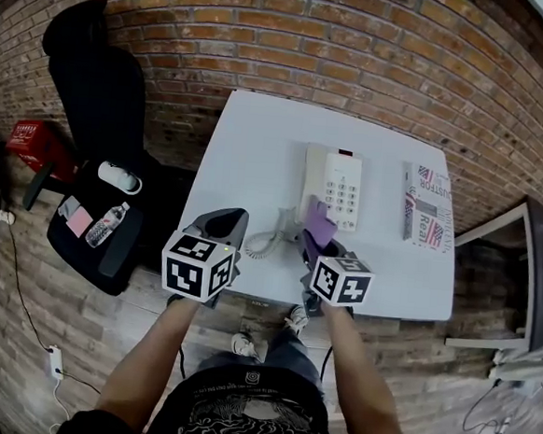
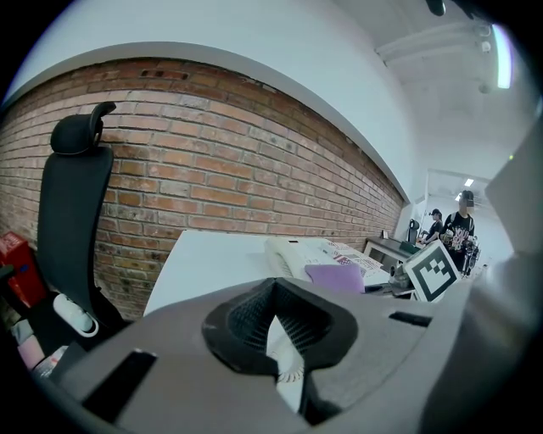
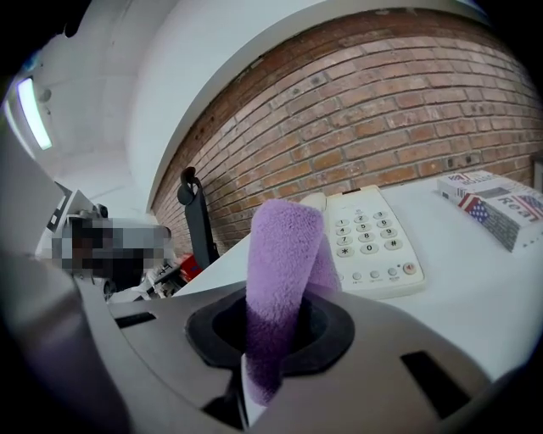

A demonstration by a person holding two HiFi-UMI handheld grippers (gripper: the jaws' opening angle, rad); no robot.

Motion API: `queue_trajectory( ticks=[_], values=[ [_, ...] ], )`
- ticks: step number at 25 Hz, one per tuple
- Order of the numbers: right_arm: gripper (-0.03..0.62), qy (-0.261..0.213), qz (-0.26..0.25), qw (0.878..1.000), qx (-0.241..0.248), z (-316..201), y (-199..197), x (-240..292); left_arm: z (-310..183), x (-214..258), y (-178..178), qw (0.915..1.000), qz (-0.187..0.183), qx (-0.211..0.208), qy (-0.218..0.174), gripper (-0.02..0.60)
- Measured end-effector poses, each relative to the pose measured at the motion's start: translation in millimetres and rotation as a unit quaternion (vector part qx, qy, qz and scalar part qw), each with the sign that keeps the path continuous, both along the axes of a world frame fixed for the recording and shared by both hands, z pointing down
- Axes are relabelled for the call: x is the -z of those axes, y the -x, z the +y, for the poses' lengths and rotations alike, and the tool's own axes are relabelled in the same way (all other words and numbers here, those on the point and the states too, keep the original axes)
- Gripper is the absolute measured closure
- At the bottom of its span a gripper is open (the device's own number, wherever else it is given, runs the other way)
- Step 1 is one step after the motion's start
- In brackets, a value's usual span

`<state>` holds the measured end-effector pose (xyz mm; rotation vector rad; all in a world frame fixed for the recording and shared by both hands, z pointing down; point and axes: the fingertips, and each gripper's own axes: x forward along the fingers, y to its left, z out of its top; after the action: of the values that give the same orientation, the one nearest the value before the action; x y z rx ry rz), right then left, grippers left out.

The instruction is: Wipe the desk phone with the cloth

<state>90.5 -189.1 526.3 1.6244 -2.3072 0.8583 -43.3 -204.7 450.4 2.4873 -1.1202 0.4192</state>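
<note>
A cream desk phone (image 1: 335, 184) lies at the middle of the white desk (image 1: 248, 153), its keypad (image 3: 369, 242) facing up and its coiled cord (image 1: 265, 244) trailing toward the near edge. My right gripper (image 1: 311, 247) is shut on a purple cloth (image 1: 319, 226), which stands up out of the jaws (image 3: 280, 263) just short of the phone's near end. My left gripper (image 1: 226, 222) hovers over the desk's near left part, jaws together and nothing in them; the phone (image 2: 293, 254) and cloth (image 2: 335, 277) lie ahead to its right.
A printed newspaper-pattern box (image 1: 428, 207) lies right of the phone. A black office chair (image 1: 97, 113) stands left of the desk with a bottle (image 1: 107, 224) on its seat. A brick wall backs the desk. People stand far off (image 2: 458, 225).
</note>
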Motion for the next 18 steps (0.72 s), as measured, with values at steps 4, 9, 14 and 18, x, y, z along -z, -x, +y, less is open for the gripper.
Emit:
queue_trajectory(
  ticks=[4,9,14,18],
  values=[
    [0.549,-0.011,0.033,0.999,0.014,-1.4,-10.3,20.2,-2.8,0.6,-0.8,1.0000,0.003,0.002,0.000,0.580],
    [0.549,-0.036,0.072,0.996,0.045,-17.6,-24.2,63.4,-6.7,6.5,-5.3,1.0000,0.004,0.006,-0.003,0.580],
    [0.549,-0.057,0.112,0.987,0.096,-49.9,-31.3,98.6,-10.4,8.0,-6.4,0.9998,0.005,0.021,-0.004,0.580],
    [0.549,-0.068,0.145,0.976,0.150,-82.9,-28.4,115.0,-18.0,4.9,-0.8,0.9989,0.007,0.046,-0.001,0.580]
  ],
)
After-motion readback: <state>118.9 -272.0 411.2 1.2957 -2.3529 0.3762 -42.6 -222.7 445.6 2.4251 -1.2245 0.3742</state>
